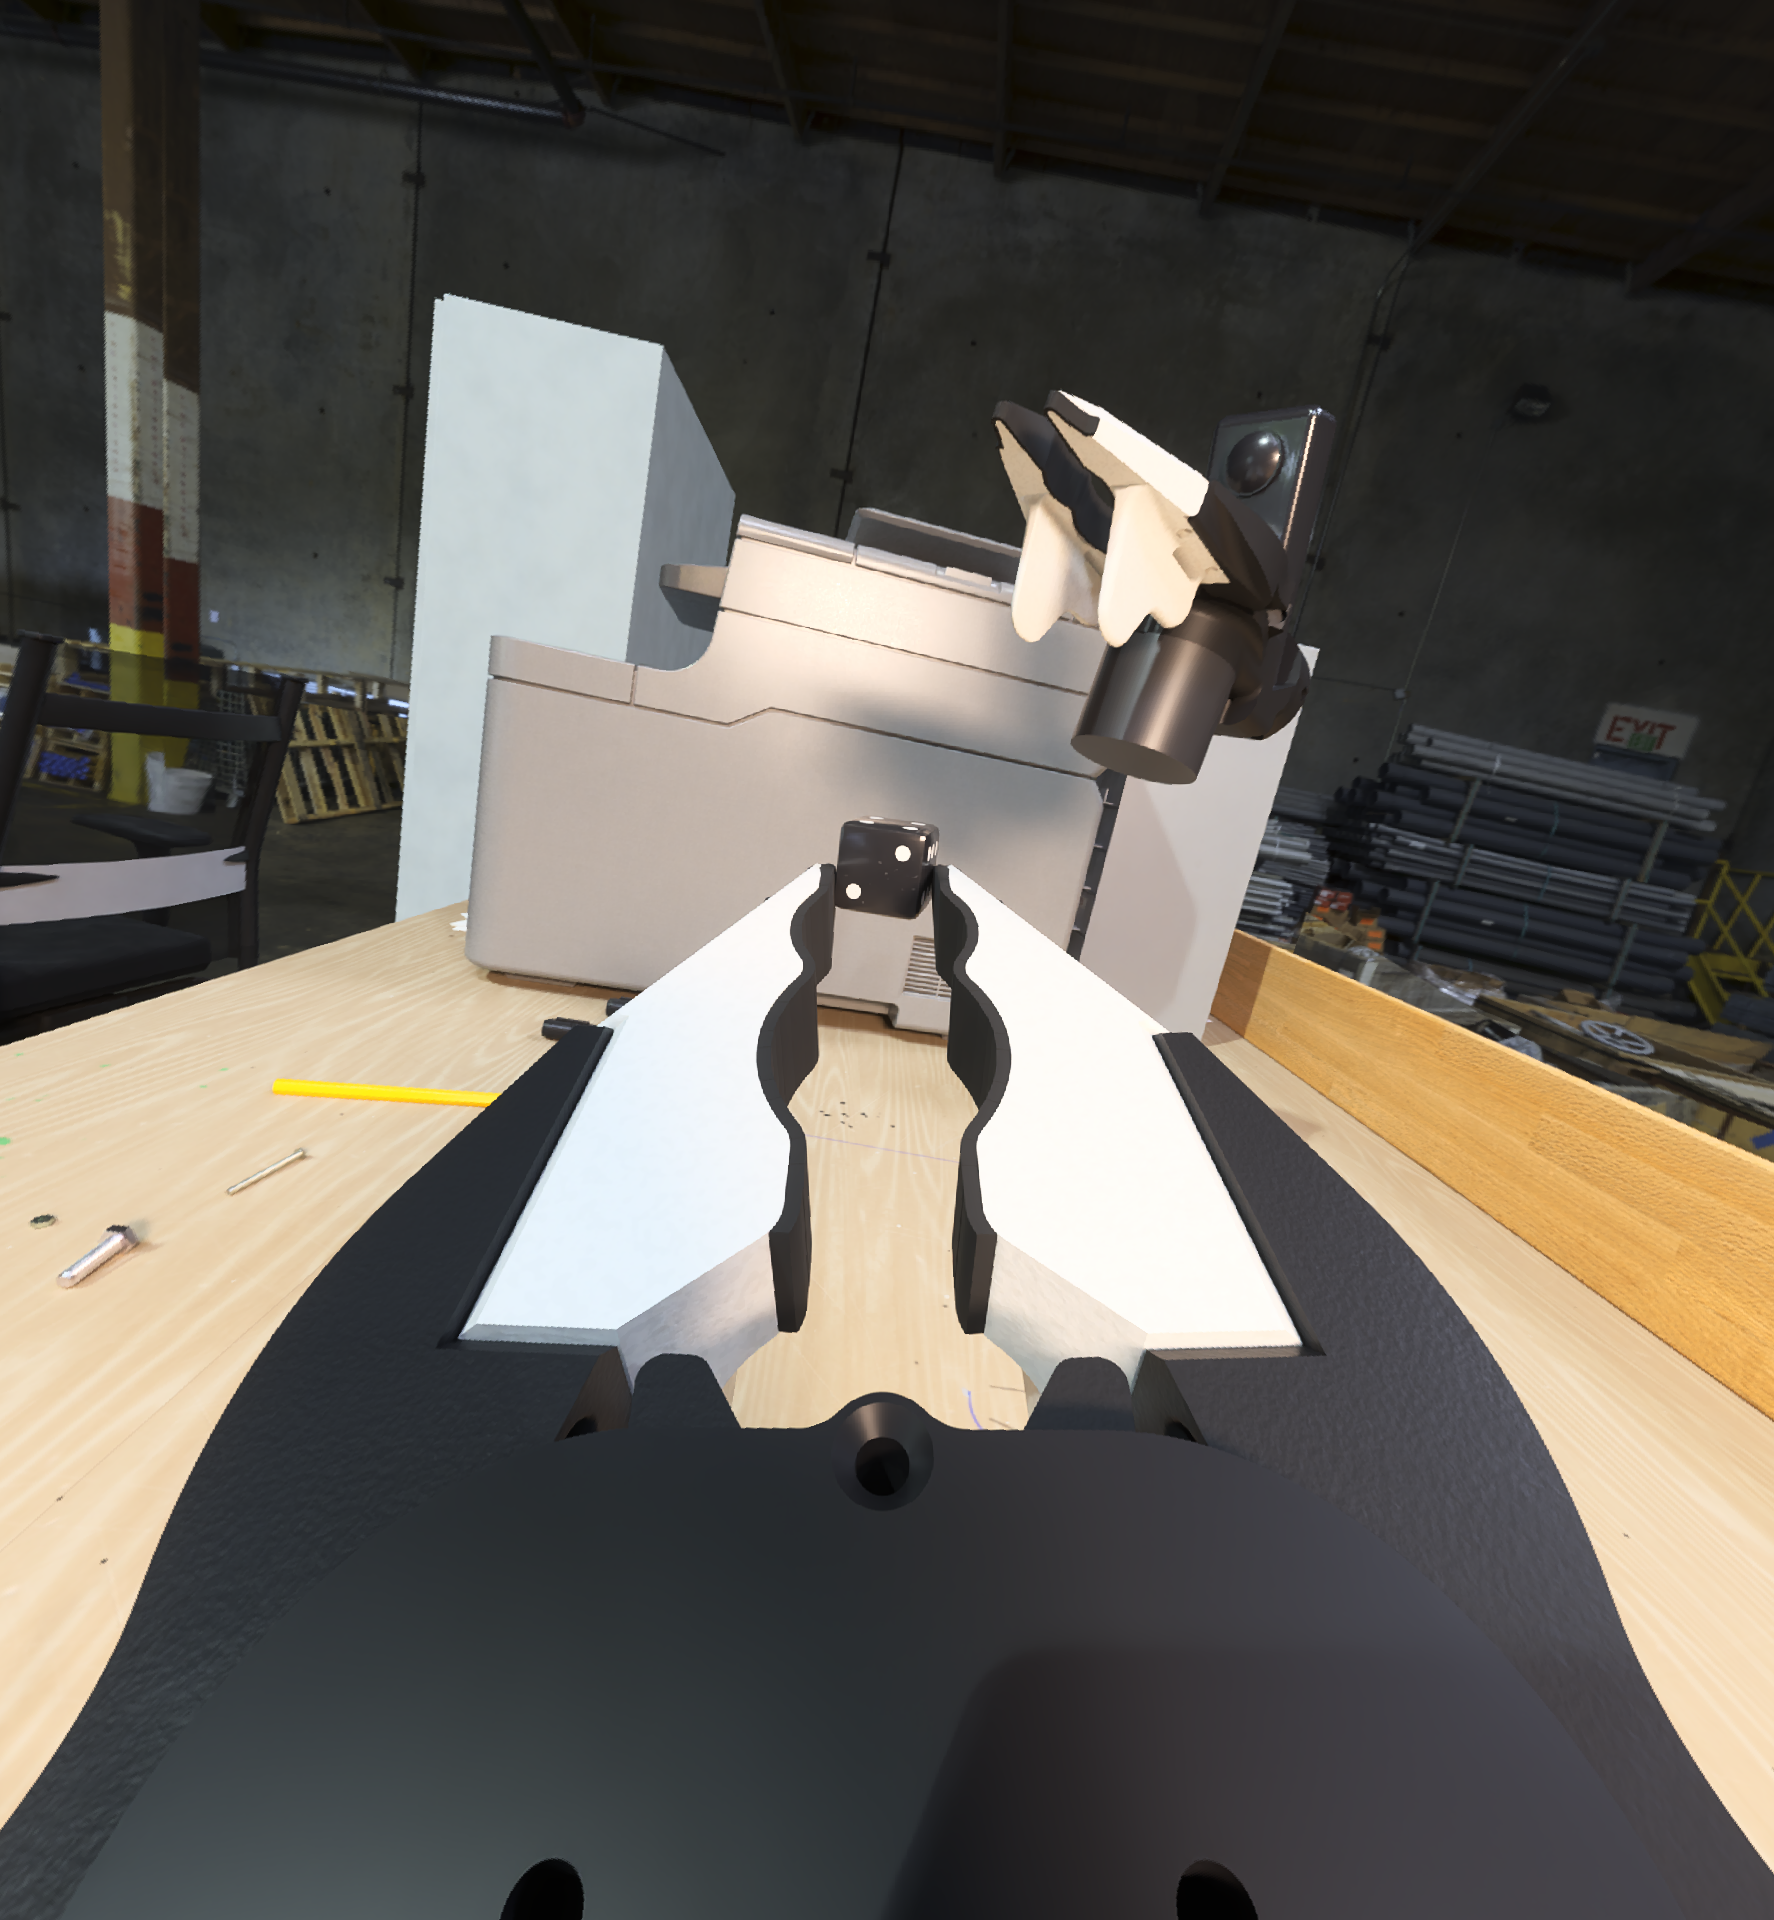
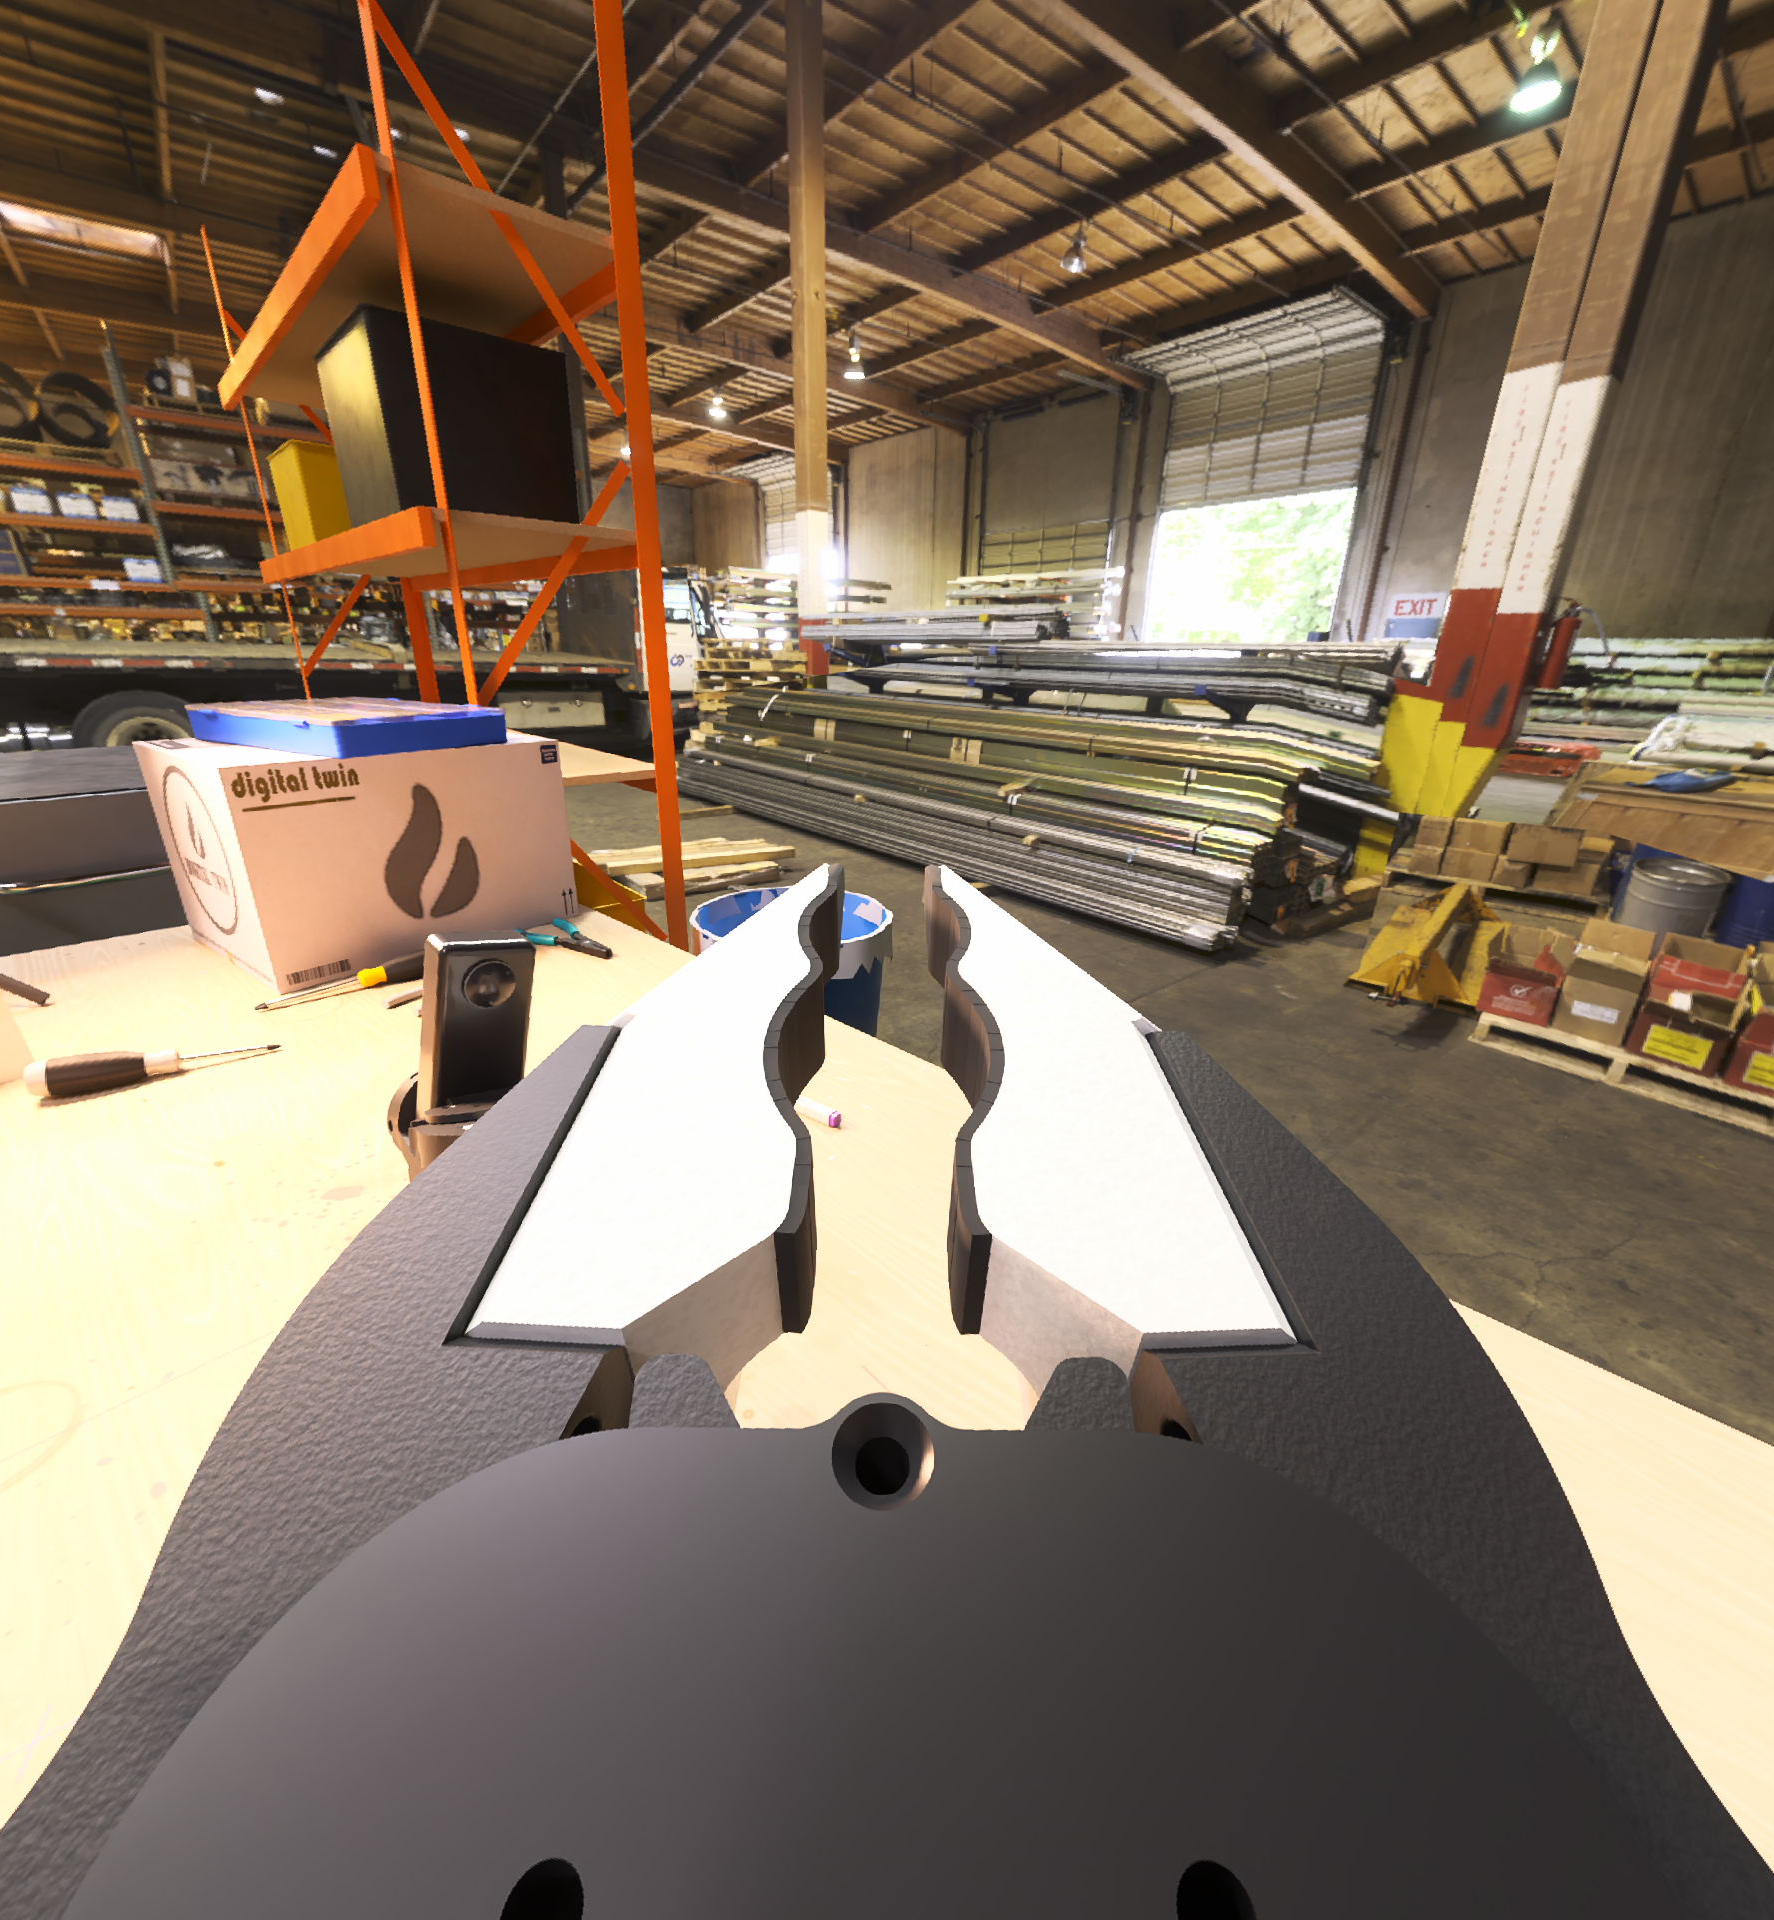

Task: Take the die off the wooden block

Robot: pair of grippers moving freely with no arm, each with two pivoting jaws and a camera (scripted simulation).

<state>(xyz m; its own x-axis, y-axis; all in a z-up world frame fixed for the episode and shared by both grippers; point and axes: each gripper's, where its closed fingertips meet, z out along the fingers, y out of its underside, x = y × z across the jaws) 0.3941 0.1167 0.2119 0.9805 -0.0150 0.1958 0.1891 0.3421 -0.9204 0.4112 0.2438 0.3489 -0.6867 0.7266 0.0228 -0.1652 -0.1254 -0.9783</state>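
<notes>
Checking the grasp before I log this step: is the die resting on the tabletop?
No. The black die is pinched between the left gripper's fingertips, raised above the table.

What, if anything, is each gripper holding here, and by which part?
The left gripper holds the black die at its fingertips, pinched by two opposite side faces, lifted clear of the table. The right gripper holds nothing; its fingers stand apart.

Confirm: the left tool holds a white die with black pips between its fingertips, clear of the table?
Not quite. The left wrist view shows the die is black with white pips. The left tool does hold it between its fingertips, clear of the table.
</notes>
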